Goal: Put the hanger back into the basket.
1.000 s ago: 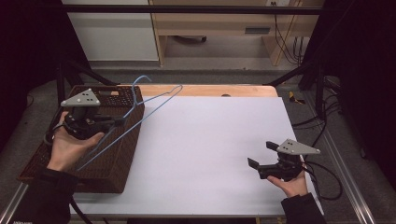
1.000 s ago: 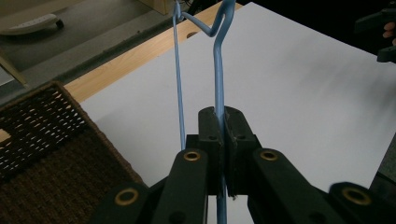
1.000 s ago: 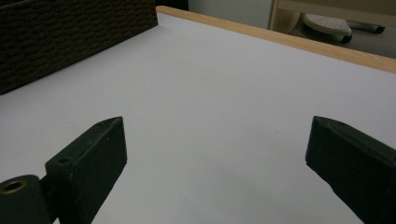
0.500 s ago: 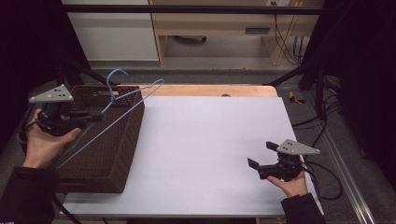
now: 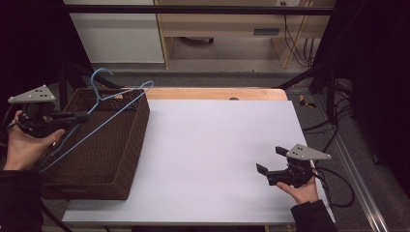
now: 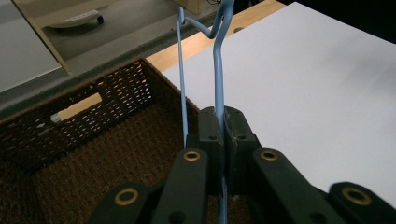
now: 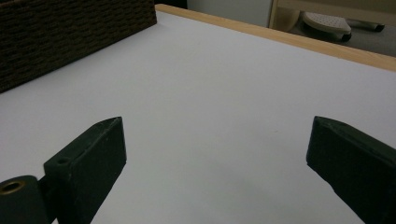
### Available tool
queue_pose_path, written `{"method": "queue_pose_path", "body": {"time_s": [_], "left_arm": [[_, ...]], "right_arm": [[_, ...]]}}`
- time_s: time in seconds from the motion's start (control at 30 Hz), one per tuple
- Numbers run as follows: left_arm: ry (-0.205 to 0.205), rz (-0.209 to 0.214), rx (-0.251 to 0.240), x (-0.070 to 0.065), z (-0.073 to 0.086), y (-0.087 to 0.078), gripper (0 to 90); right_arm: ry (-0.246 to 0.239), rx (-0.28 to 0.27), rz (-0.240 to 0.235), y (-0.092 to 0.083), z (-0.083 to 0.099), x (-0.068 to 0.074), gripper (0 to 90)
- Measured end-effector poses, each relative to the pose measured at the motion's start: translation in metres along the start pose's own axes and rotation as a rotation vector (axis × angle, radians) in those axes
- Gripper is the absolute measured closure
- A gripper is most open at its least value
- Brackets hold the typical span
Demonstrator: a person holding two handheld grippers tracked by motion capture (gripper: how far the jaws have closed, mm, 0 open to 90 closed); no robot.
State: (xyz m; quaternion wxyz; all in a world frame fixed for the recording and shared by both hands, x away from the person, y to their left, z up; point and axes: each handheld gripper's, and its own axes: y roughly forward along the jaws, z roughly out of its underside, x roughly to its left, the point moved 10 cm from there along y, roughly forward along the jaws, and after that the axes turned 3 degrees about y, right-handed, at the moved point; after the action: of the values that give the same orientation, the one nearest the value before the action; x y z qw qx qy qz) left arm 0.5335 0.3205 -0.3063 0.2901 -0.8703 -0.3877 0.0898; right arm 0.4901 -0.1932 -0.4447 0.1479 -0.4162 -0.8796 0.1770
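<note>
**Hanger pinched over the basket, other gripper idle**

Nearest to me, my right gripper (image 5: 270, 160) sits low at the front right of the white table (image 5: 212, 145), cradled in my right hand (image 5: 302, 191). Its jaws stand wide apart with bare table surface between them, as the right gripper view shows; nothing touches either pad. A cable trails from it off the table's right edge.

Over on the left, my left hand (image 5: 24, 145) carries the left gripper (image 5: 83, 117) beside and above the near-left part of the brown wicker basket (image 5: 130, 145). Its jaws are squeezed tight on the blue wire hanger (image 5: 104, 123); in the left gripper view the wire (image 6: 218, 84) runs straight up out of the pinched pads, and a second strand rises just beside them. From above, the hanger slants across the basket's open top, one end low by my left hand, its hook (image 5: 99, 79) rising past the basket's far rim.

Farther off, a strip of wooden tabletop edge (image 5: 212, 93) borders the white surface, and beyond that I see floor and furniture legs.
</note>
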Motion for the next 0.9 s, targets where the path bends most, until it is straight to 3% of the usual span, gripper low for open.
{"method": "queue_pose_path", "body": {"time_s": [0.63, 0.9], "left_arm": [[-0.058, -0.052, 0.024, 0.038, 0.035, 0.002, 87.3], [-0.068, -0.064, 0.043, 0.045, 0.05, 0.01, 87.3]], "right_arm": [[-0.001, 0.006, 0.003, 0.002, 0.001, -0.001, 5.4], [-0.006, 0.009, 0.003, 0.004, 0.002, 0.0, 5.4]]}}
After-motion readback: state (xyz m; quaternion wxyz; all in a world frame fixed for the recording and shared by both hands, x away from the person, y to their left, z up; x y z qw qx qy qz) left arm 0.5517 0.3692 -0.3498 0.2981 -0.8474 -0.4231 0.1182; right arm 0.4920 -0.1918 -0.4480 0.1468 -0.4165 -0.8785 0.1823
